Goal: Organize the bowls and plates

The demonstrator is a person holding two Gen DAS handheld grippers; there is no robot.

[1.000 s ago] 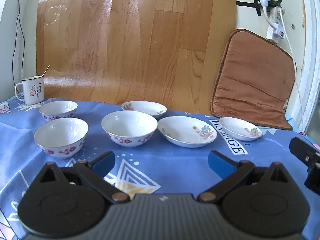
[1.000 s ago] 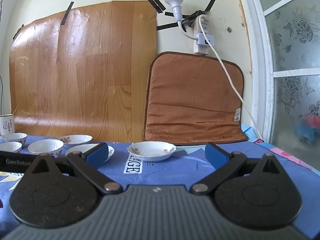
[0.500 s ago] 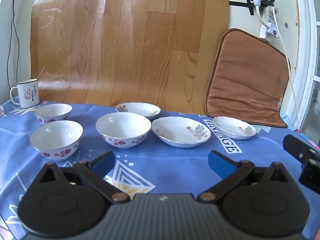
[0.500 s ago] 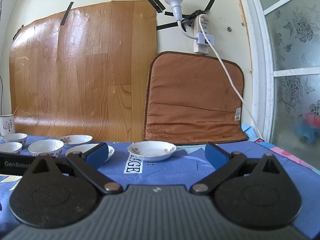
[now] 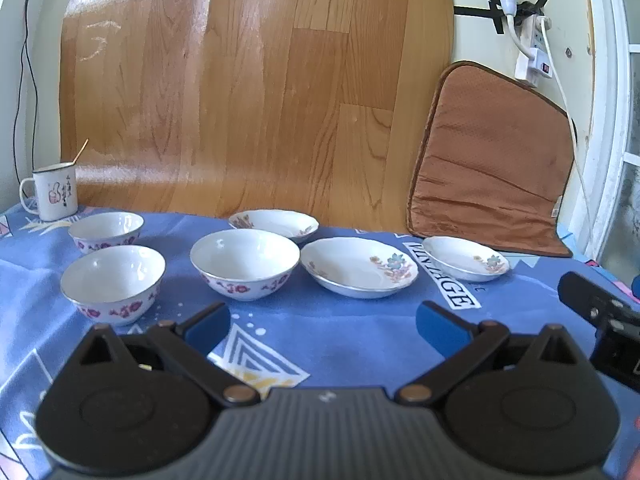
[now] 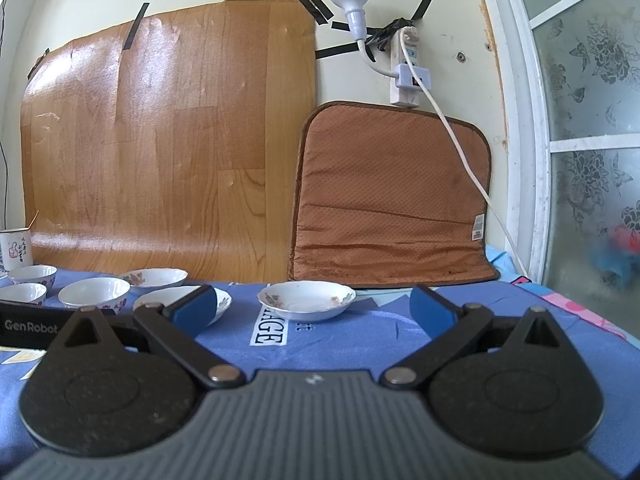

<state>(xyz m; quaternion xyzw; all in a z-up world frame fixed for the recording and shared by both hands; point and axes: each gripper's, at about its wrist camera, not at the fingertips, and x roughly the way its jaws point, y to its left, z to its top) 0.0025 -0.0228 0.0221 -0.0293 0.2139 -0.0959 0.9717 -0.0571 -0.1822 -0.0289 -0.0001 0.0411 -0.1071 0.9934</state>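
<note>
On the blue tablecloth [image 5: 344,336] stand three white bowls with red flowers: a front-left one [image 5: 113,280], a back-left one [image 5: 106,227] and a larger middle one [image 5: 245,258]. Three shallow floral plates lie to the right: a back one [image 5: 274,222], a middle one [image 5: 359,266] and a small right one [image 5: 465,258]. My left gripper [image 5: 323,330] is open and empty, short of the middle bowl. My right gripper [image 6: 313,309] is open and empty, just short of the small plate [image 6: 307,299]; its body shows at the left view's right edge.
A white enamel mug [image 5: 52,190] with a stick in it stands at the back left. A wood-pattern board [image 5: 256,92] and a brown cushion [image 5: 492,176] lean on the wall behind the table. A power strip with a cable [image 6: 408,68] hangs above the cushion.
The left gripper's view has shifted slightly left then back and the dishes sit a little lower and nearer. The right gripper has hardly moved. Both stay open.
</note>
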